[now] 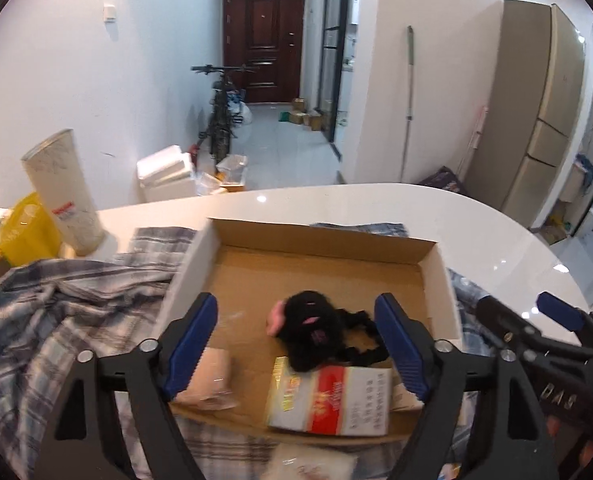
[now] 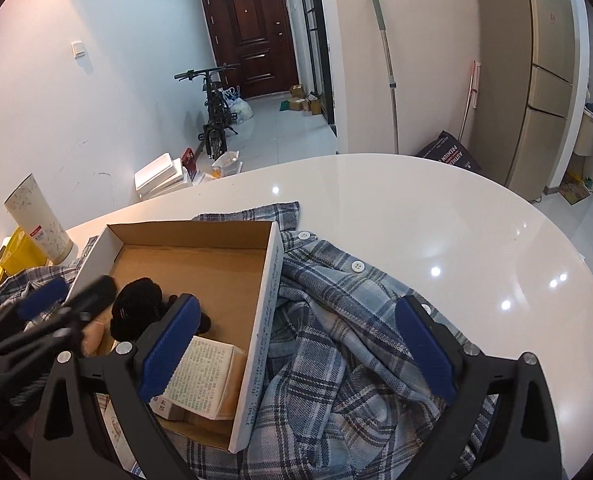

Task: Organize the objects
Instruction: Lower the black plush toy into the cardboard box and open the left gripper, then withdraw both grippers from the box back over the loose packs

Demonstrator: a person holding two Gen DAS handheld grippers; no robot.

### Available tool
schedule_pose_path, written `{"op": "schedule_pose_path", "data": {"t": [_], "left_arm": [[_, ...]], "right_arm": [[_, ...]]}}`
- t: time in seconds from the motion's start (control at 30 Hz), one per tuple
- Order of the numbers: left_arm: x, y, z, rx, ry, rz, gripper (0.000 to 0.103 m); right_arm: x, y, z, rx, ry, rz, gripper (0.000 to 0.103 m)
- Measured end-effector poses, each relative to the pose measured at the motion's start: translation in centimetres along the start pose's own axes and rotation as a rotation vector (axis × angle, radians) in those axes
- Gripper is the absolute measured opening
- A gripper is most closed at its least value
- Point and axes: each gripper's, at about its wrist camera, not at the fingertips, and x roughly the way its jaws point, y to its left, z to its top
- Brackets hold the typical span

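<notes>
An open cardboard box [image 1: 440, 280] [image 2: 268, 280] lies on a plaid shirt [image 1: 56, 312] [image 2: 336, 340] on the white table. Inside it are a black fluffy hair tie with pink bits [image 1: 308, 320] [image 2: 136, 308], a red and white carton [image 1: 332, 400] [image 2: 200, 376] and a beige packet [image 1: 212, 376]. My left gripper [image 1: 296, 344] is open and empty, hovering over the box's near part. My right gripper [image 2: 296, 348] is open and empty, straddling the box's right wall and the shirt. Each gripper shows at the edge of the other's view.
A tall white cup [image 1: 64, 192] [image 2: 36, 220] and yellow bags [image 1: 20, 232] stand at the table's left. A white packet [image 1: 316, 464] lies in front of the box. Bare white tabletop [image 2: 436, 220] extends to the right and far side. Beyond are a bicycle, boxes, a fridge.
</notes>
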Motion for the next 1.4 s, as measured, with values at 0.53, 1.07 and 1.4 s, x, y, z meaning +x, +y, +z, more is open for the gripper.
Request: {"op": "schedule_pose_path", "data": {"t": [0.53,1.07,1.4], "left_arm": [[0.4,10.2,-3.3,-0.161,0.153,0.044,0.085],[1.3,6.4,-5.5,-0.024,0.238,-0.055,0.08],[-0.3,4.1,-5.8,0.025,0.215,-0.083,0.08]], "right_arm": [[-1.9,2.4,-0.1,-0.063,0.032,0.126,0.098],[-4.7,2.4,-0.1,-0.138,0.027,0.096,0.097],[-5.8,0.6,-2.1,-0.161,0.045,0.071,0.097]]}}
